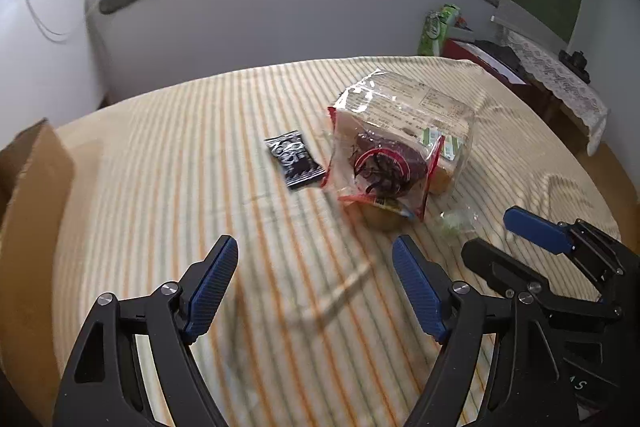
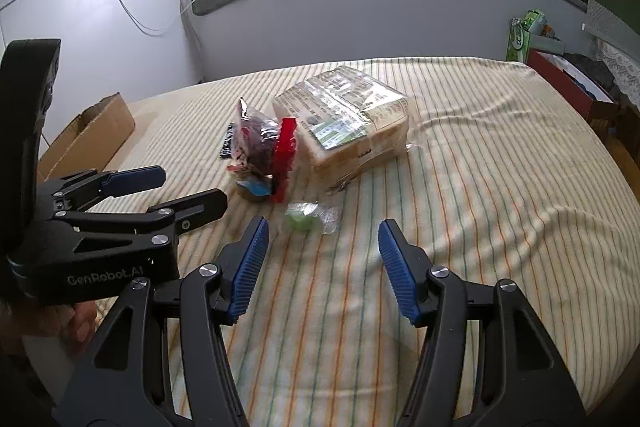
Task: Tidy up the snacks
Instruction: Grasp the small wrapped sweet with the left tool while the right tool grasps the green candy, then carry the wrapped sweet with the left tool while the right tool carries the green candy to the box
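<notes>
On the far left a cardboard box point(image 2: 94, 131) is seen. The left gripper point(image 1: 316, 281) is held spread wide, nothing gripped. The snacks point(image 2: 280, 147) are clustered mid-blanket. The right gripper point(image 2: 324, 259) is parted too, empty, near a green sweet point(image 2: 302, 221).
</notes>
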The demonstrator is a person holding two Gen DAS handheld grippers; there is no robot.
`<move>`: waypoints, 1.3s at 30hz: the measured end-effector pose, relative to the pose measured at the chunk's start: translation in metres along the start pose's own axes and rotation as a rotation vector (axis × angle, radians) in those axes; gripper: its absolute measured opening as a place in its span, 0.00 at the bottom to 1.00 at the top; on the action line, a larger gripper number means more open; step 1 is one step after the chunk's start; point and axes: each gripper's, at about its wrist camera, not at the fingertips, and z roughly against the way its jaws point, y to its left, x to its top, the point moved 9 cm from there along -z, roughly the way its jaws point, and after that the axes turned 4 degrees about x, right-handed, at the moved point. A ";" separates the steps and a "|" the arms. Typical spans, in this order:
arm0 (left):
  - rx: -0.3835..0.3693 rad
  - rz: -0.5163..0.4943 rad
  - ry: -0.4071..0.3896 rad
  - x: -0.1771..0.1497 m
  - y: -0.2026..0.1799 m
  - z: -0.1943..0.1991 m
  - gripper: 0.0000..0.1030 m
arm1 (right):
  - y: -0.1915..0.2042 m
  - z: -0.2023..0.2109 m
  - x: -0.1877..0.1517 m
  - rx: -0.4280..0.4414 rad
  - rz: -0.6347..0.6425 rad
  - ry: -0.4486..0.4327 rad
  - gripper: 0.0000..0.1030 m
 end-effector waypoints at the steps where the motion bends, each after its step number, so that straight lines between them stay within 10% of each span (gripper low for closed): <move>1: -0.009 -0.002 0.003 0.001 -0.001 -0.002 0.77 | -0.001 -0.003 0.000 0.006 0.003 0.010 0.58; 12: -0.108 -0.118 0.065 0.005 -0.014 -0.021 0.75 | 0.000 -0.024 0.006 0.098 0.152 0.125 0.59; 19: -0.153 -0.193 0.056 0.013 -0.028 -0.026 0.56 | 0.008 -0.030 0.011 0.132 0.198 0.140 0.16; 24: -0.167 -0.226 0.046 0.013 -0.041 -0.024 0.25 | 0.003 -0.023 0.008 0.131 0.164 0.115 0.15; 39: -0.168 -0.095 0.029 -0.012 -0.019 0.006 0.24 | 0.002 0.014 -0.010 0.084 0.076 0.032 0.15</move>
